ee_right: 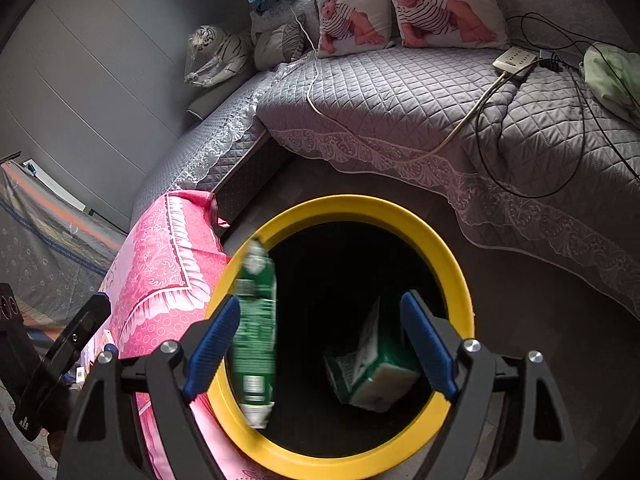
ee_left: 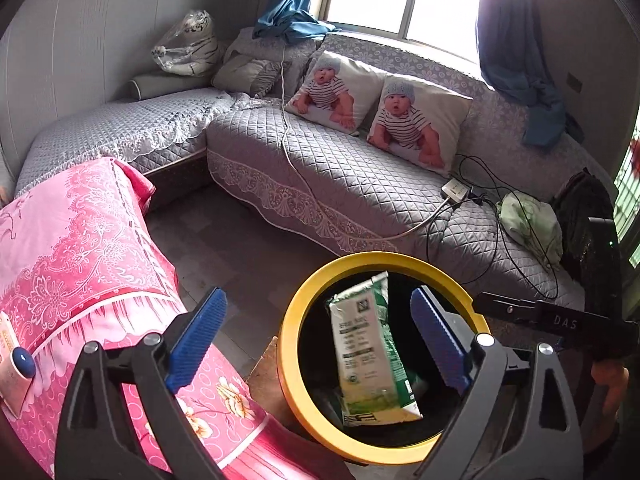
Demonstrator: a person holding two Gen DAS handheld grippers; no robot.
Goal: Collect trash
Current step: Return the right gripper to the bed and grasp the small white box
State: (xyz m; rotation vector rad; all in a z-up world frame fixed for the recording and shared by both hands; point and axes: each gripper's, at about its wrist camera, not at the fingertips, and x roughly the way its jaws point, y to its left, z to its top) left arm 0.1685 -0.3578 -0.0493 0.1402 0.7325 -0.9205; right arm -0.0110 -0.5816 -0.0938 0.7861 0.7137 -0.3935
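Watching the blurred green carton (ee_right: 256,336) next to the right gripper (ee_right: 320,344): it's sitting over the near-left part of the yellow rim (ee_right: 360,206), not cleanly over the bin's mouth, so we're risking it clipping the rim and tipping onto the pink cloth (ee_right: 168,264) just beside it. We're holding both tongs wide open and gripping nothing, the left gripper (ee_left: 320,344) hovering above the bin (ee_left: 292,320). Inside we're seeing one green-and-white carton (ee_left: 372,356) lying tilted at the dark bottom.
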